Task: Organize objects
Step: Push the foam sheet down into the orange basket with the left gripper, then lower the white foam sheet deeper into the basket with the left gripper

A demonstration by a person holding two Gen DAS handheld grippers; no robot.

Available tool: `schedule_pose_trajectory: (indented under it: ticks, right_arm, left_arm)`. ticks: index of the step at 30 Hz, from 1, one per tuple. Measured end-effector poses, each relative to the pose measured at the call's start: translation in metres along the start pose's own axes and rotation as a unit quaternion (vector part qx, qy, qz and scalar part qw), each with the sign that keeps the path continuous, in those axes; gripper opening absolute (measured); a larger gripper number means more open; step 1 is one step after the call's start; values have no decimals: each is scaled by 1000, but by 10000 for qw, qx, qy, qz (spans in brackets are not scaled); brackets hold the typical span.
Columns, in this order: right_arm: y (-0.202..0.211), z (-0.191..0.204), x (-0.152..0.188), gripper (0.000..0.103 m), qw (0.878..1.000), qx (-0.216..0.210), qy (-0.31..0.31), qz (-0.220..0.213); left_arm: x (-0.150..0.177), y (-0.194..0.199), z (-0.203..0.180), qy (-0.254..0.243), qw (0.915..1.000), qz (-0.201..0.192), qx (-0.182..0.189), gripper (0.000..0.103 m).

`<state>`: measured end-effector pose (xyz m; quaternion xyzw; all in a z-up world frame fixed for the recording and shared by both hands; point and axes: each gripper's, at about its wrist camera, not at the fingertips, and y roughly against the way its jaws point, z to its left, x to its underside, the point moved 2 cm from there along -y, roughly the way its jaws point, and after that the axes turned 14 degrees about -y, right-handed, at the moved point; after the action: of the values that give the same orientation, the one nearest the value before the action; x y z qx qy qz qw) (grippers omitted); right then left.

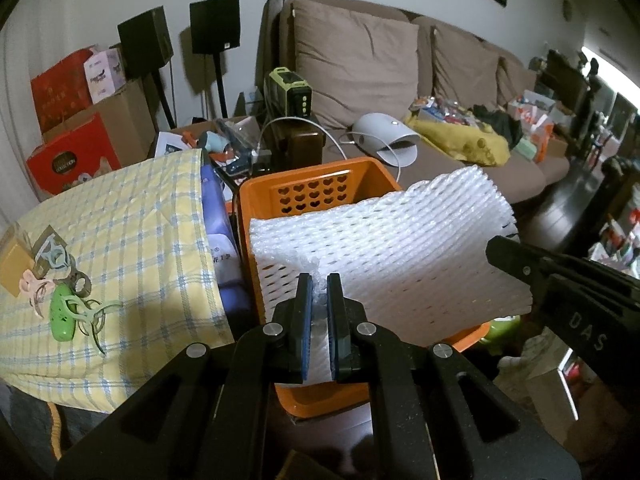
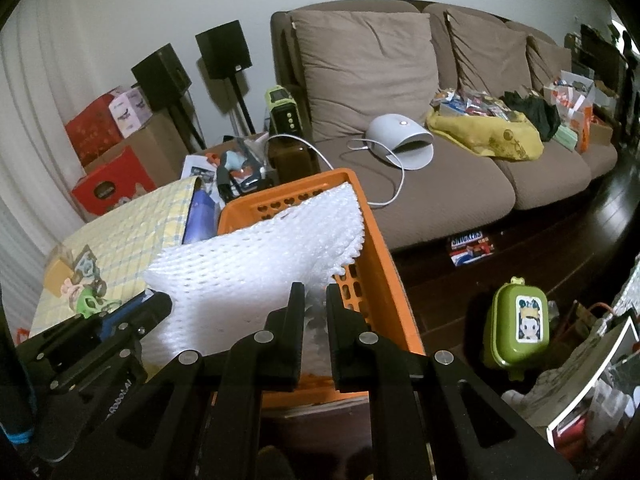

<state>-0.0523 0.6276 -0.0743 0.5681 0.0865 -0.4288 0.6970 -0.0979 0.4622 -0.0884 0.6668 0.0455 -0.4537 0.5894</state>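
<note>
Left hand-held gripper (image 1: 319,286) pinching the near edge of the white foam netting (image 1: 400,248), blue-padded jaws pressed together on a bunched fold of it. Right hand-held gripper (image 2: 315,294) likewise clamped on the netting's near edge, at the side toward the basket's right wall, jaws nearly closed with crumpled foam between them. In the left wrist view, the right one (image 1: 516,256) reaching in from the right edge, tip against the netting's right border; in the right wrist view, the left one (image 2: 154,310) entering from the lower left at the netting's left corner.

Netting draped over and into the orange basket (image 1: 308,190), a plastic crate with heart-shaped cutouts in its far wall. Sheet tilted, its far scalloped edge raised above the basket's rim, near part sagging inside. Whether anything lies beneath the foam: cannot tell.

Just left of the basket, a purple pack (image 1: 218,216) standing upright, touching or nearly touching the orange wall. Further left, a yellow checked cloth (image 1: 132,240) covering a raised surface, with a small green object (image 1: 62,312) and a tangle of clips on it.

Behind, a brown sofa (image 2: 440,176) carrying a white dome-shaped device (image 2: 400,140) with its cable. On the dark floor, right of the basket and well apart from it, a green lidded box (image 2: 516,326) bearing a cartoon sticker.
</note>
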Motion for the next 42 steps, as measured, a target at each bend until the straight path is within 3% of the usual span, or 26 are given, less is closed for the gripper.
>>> schedule_pose_trajectory:
  ticks: [12,22,42]
  right_arm:
    - [0,-9,-3,10,10000,26,-69,23]
    - [-16,-22,0,10,9993,240,-240,169]
    - [-39,-30,5,10,9984,300,-335,339]
  left_arm:
    - [3,-6,0,33,9998,113,145,6]
    - [17,-29,1,79,9984,453,319,6]
    - [24,-52,4,18,9977,628,234,6]
